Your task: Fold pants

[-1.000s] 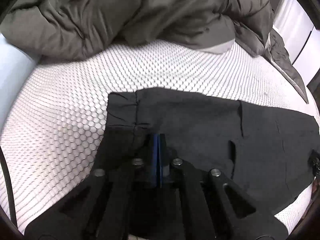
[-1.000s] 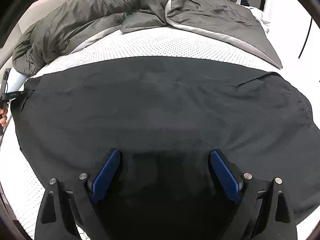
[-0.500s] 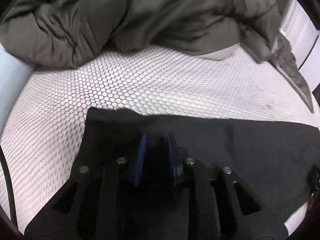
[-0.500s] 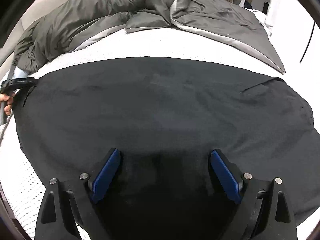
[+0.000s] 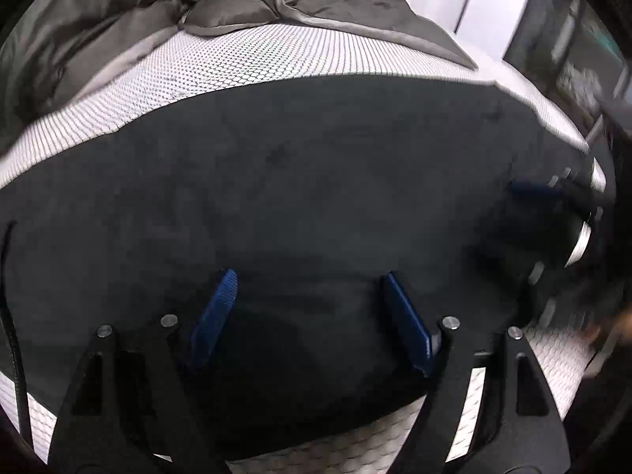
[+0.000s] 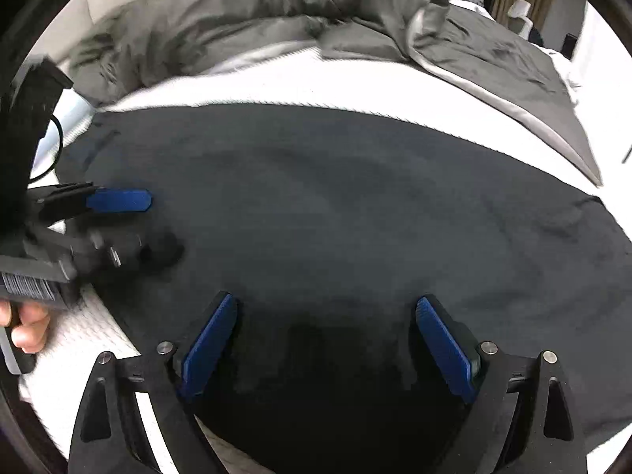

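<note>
I have both tools spread wide and holding nothing. The pants (image 6: 355, 213) lie flat on the bed (image 6: 300, 83), a dark band whose long axis runs left to right across both views; the grey duvet (image 6: 245, 12) is bunched beyond the far edge.

Left gripper (image 5: 308, 316): over the near edge of the cloth toward its left end, blue pads (image 5: 215, 316) apart, fabric passing beneath them. Right gripper (image 6: 328, 339): likewise over the near edge, further to the right.

In the right view the left gripper (image 6: 118, 201) sits just beside my right one, so both hover near the same stretch. The right-hand end of the pants (image 6: 592, 237) is well apart from both, nearer the right tool.

Blur hides the cloth's ends; I think the left end is the waist, but cannot confirm.

Judgement: the next fold goes along the long axis, one end carried over to the other.
</note>
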